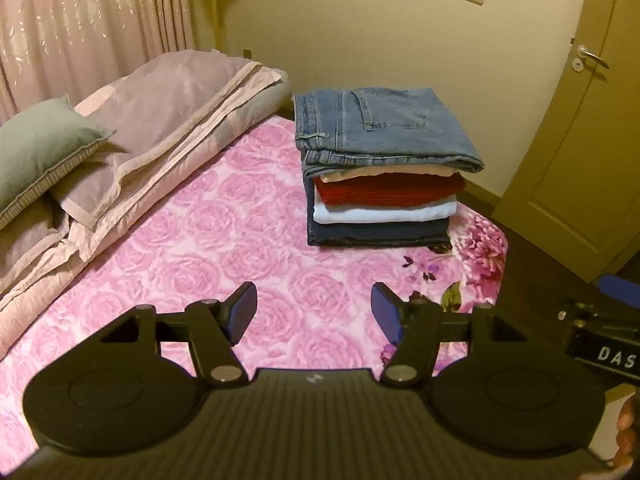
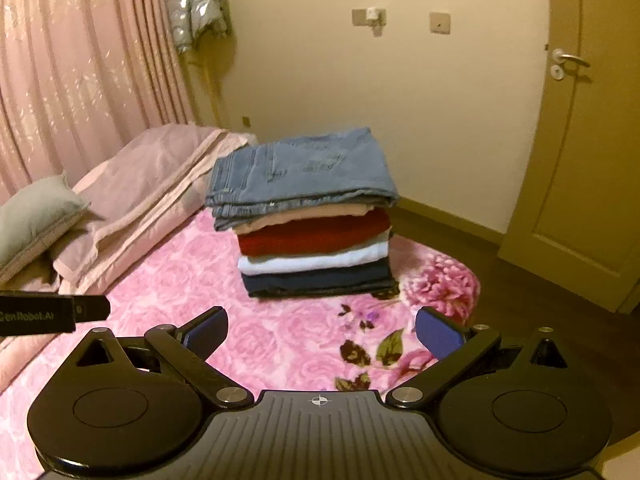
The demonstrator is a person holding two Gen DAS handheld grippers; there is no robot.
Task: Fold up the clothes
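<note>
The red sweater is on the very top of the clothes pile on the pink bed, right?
Not quite. The light blue jeans are on top of the pile. The red sweater sits lower down, under a peach piece, on the pink bed. The left wrist view shows it clearly.

Pink floral bedspread [image 1: 248,216]; grey cushion [image 1: 36,156] on mauve pillows [image 1: 168,96]; pink curtain [image 1: 80,16]; closed door [image 1: 580,140].

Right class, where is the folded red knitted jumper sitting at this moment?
The folded red knitted jumper sits mid-stack in both wrist views, under a peach garment and light blue jeans, above a white garment, near the pink floral blanket's far right corner.
</note>
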